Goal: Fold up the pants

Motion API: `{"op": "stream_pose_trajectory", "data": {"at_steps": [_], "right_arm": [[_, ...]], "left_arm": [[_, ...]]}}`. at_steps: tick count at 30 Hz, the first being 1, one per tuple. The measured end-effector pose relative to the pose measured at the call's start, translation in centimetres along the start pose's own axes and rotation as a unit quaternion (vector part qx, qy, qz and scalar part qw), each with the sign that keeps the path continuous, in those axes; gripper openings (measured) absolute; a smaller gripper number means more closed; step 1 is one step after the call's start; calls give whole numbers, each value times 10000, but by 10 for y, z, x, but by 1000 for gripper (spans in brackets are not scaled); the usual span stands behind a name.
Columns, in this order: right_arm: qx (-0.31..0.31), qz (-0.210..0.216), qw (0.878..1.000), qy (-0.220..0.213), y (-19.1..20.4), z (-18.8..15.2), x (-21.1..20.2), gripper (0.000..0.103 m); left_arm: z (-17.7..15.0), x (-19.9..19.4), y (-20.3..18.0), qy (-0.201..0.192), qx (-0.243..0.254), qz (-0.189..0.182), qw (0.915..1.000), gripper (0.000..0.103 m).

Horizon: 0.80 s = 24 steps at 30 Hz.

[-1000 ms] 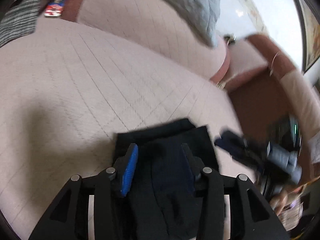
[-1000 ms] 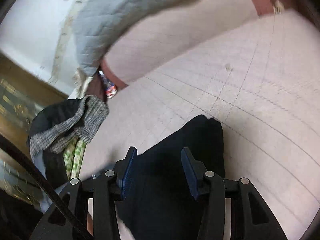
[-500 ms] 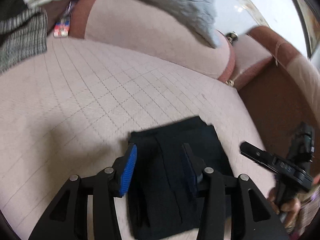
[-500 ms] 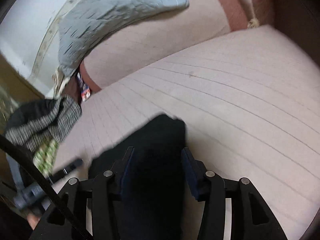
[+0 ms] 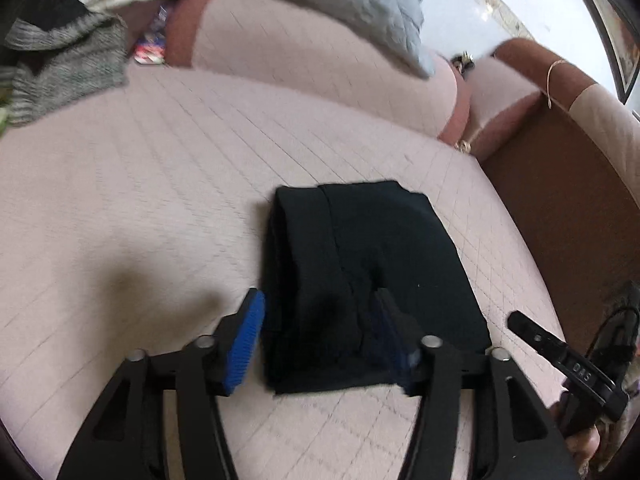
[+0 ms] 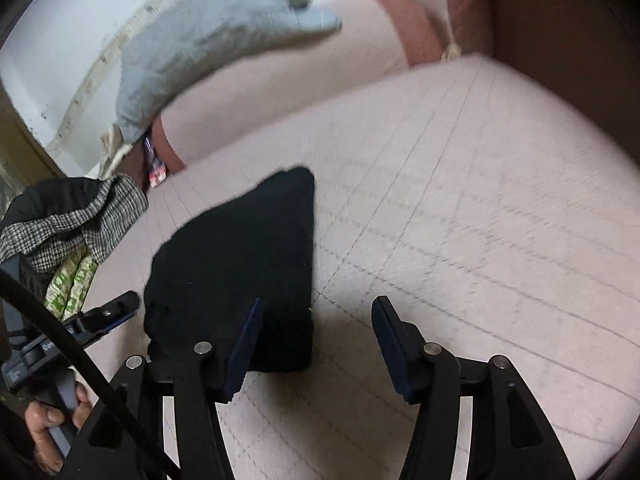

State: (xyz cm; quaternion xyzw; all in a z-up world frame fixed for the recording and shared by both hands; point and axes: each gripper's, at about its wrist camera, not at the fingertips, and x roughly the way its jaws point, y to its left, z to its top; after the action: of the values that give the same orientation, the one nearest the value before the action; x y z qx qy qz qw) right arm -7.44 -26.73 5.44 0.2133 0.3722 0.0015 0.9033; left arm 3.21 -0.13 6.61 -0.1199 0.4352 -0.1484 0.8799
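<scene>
Your left tongs (image 5: 320,340) and right tongs (image 6: 316,344) are opening — nothing pinched. The pants (image 5: 360,272) look folded on the sofa (image 5: 160,184) — lift both away gently.

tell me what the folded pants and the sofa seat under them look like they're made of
Folded pants: dark, matte, soft cloth, probably a knit or cotton blend; it shows no sheen and its layers lie in soft rolled edges.
Sofa seat: pale pink upholstery fabric, matte, with a stitched quilted grid of lines; the exact fibre cannot be told.
</scene>
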Motion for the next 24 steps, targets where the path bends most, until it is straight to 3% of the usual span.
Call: {"op": "stream_pose_trajectory", "data": {"at_steps": [7, 11, 14, 24], "right_arm": [[-468, -556, 9970, -258, 24, -56, -20, 62], [-784, -871, 9927, -287, 30, -73, -17, 62], [-756, -932, 9924, -287, 32, -76, -15, 62], [-1367, -978, 9851, -373, 62, -97, -13, 64]], "left_arm": [[-59, -15, 7, -214, -153, 669, 9974, 69], [-88, -8, 4, -191, 188, 1192, 9925, 71], [-100, -10, -4, -399, 594, 1524, 9857, 81], [-104, -6, -8, -413, 685, 1495, 9855, 87]]}}
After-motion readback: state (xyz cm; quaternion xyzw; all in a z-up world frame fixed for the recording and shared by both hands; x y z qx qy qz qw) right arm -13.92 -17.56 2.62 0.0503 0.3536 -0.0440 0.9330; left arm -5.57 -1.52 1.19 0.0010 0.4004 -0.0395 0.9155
